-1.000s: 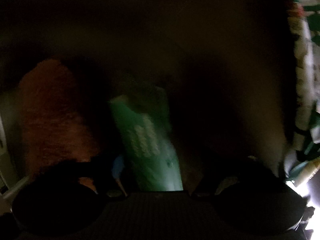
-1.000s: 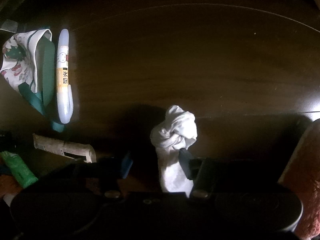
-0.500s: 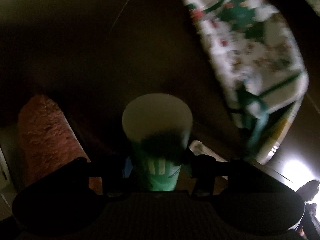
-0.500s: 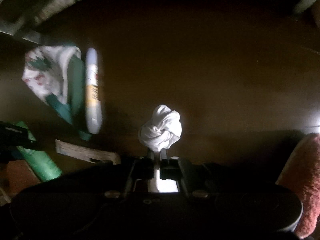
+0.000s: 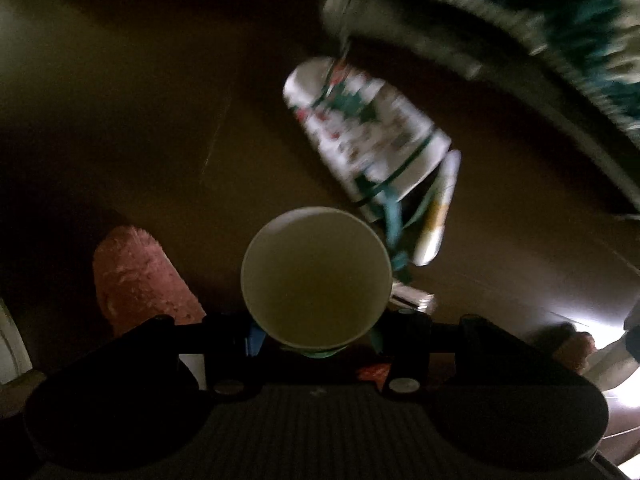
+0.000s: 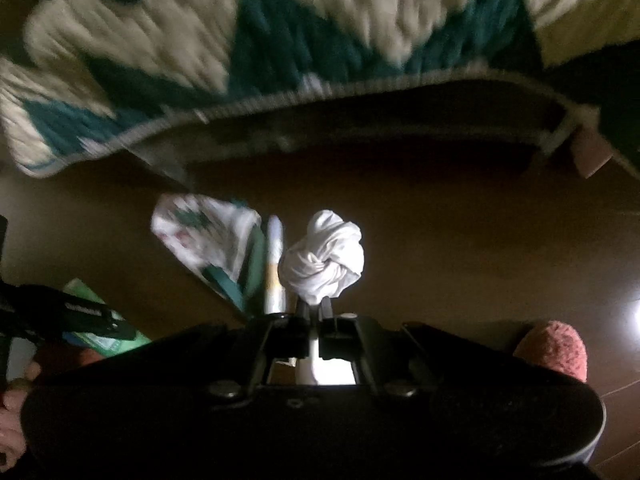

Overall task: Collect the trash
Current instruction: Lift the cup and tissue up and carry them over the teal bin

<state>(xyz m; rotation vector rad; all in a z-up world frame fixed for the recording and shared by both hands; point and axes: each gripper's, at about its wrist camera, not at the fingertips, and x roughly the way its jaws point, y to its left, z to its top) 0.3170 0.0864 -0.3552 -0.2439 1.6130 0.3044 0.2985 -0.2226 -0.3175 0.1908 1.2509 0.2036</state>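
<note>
Writing: none legible | left tongs (image 5: 316, 334) grip cup (image 5: 316, 280) | right tongs (image 6: 315, 312) pinch tissue (image 6: 324, 258)

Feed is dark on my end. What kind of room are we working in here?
Probably a living room at home, though it is dim. A dark wooden table stands over a teal-and-cream patterned rug, and household clutter lies on it: a printed pouch and a white tube.
</note>
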